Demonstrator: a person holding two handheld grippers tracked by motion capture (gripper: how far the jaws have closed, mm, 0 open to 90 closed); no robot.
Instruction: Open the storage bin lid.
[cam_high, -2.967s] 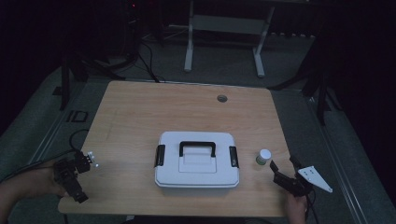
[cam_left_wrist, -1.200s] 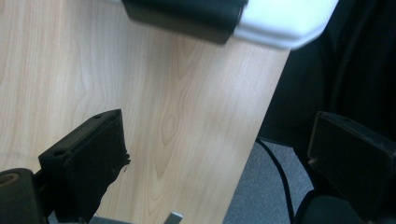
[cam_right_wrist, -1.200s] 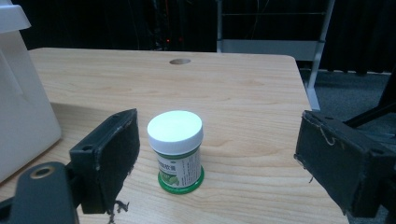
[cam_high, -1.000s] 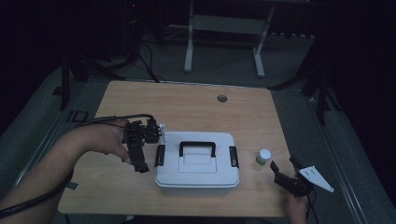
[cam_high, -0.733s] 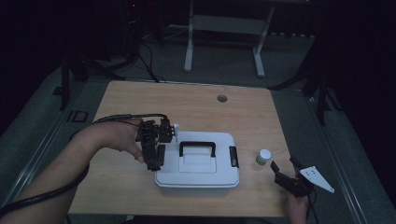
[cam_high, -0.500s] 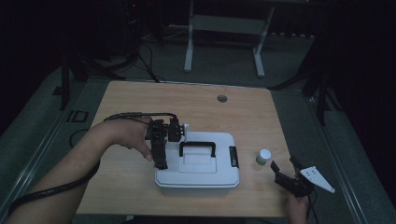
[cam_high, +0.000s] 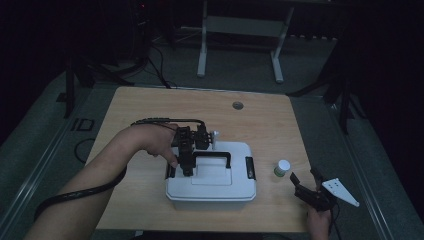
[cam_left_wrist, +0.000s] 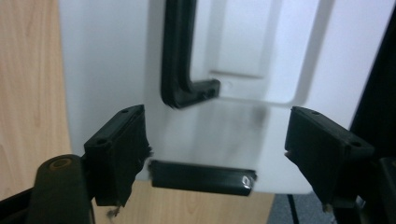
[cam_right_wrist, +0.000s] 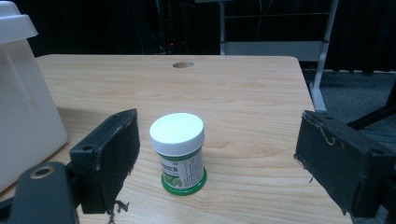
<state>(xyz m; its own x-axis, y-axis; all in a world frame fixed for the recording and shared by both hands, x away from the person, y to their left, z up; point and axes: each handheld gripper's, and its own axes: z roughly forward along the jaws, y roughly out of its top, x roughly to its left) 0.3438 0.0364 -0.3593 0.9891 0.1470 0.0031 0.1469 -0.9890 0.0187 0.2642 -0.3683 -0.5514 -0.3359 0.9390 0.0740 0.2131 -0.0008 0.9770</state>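
Note:
A white box (cam_high: 215, 182) with a black handle (cam_high: 212, 156) lies in the middle of the wooden table. My left gripper (cam_high: 186, 167) hangs over the lid's left part, by the handle's left end. In the left gripper view its jaws (cam_left_wrist: 212, 126) stand open above the lid (cam_left_wrist: 107, 60); they have just been closing, and the pads press on nothing. The handle's corner (cam_left_wrist: 180, 93) lies ahead of them and a black latch (cam_left_wrist: 201, 177) lies below, between them. A small bottle (cam_high: 282, 168) with a white cap stands right of the box. My right gripper (cam_high: 303, 176) is open, with the bottle (cam_right_wrist: 180, 151) upright just ahead of its jaws.
A round hole (cam_high: 238, 105) sits in the table near its far edge. A second black latch (cam_high: 250, 167) is on the box's right side. A cable trails from the left gripper along the forearm (cam_high: 100, 185). A metal frame (cam_high: 240, 30) stands on the floor beyond the table.
The left hand has moved right, from beside the box's left side to over its lid by the handle. The right gripper and the bottle have stayed where they were.

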